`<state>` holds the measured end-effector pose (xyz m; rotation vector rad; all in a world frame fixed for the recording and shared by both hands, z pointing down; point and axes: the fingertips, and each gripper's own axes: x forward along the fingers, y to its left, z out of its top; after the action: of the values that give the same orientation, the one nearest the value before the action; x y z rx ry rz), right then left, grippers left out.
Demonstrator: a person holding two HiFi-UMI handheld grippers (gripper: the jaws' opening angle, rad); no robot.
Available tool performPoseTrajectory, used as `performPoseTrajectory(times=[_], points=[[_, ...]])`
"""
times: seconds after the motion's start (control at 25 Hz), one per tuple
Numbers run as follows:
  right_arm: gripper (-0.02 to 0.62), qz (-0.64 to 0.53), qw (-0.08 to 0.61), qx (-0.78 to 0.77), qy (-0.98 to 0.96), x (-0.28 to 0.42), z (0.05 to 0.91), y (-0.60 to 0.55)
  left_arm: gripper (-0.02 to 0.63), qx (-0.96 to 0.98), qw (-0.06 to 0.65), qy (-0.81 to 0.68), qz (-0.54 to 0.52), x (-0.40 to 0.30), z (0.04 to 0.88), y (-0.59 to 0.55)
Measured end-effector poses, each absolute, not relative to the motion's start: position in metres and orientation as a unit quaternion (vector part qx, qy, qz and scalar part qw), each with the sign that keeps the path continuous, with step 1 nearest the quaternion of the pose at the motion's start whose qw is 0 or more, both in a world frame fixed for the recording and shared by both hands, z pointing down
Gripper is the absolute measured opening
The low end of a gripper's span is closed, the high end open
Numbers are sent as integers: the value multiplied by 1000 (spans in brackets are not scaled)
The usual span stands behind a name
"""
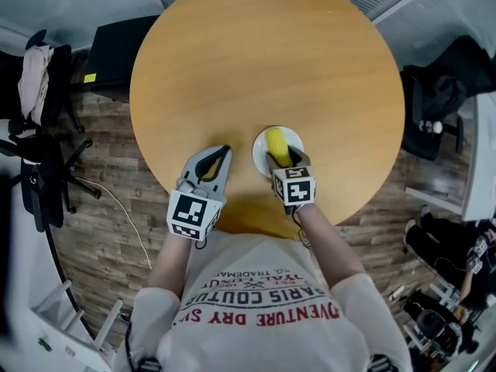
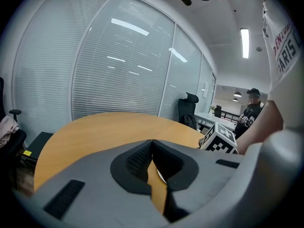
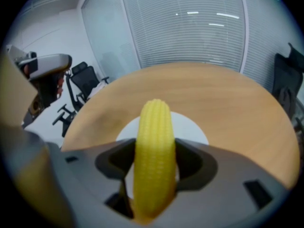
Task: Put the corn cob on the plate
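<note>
A yellow corn cob (image 3: 153,151) points forward between the jaws of my right gripper (image 3: 154,158), which is shut on it. In the head view the corn cob (image 1: 277,146) lies over the small white plate (image 1: 262,147) near the round table's front edge, held by the right gripper (image 1: 288,161). The plate (image 3: 190,127) shows under and behind the cob. My left gripper (image 1: 219,161) rests over the table left of the plate, jaws shut with nothing between them; in its own view the left gripper (image 2: 152,148) has its tips touching.
The round wooden table (image 1: 263,60) stretches bare beyond the plate. Office chairs (image 1: 39,130) stand on the left floor, a dark chair and bags (image 1: 442,99) at the right. A bystander (image 2: 251,110) stands far off in the left gripper view.
</note>
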<state>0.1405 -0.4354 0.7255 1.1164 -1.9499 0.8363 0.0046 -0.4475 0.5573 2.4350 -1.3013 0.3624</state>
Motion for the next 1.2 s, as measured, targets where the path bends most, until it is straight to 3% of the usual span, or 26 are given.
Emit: performPoseTrajectory(times=[0.52, 0.64, 0.76, 1.2], points=[[257, 300, 285, 474, -777, 149, 662, -438, 34, 861, 165, -463, 131, 11, 542, -431], [101, 272, 259, 497, -782, 154, 635, -436, 34, 863, 160, -461, 128, 14, 534, -424], [44, 242, 229, 520, -786, 163, 606, -436, 34, 866, 148, -460, 128, 19, 526, -419], [29, 115, 137, 496, -850, 163, 493, -419, 34, 880, 103, -457, 83, 32, 460, -420]])
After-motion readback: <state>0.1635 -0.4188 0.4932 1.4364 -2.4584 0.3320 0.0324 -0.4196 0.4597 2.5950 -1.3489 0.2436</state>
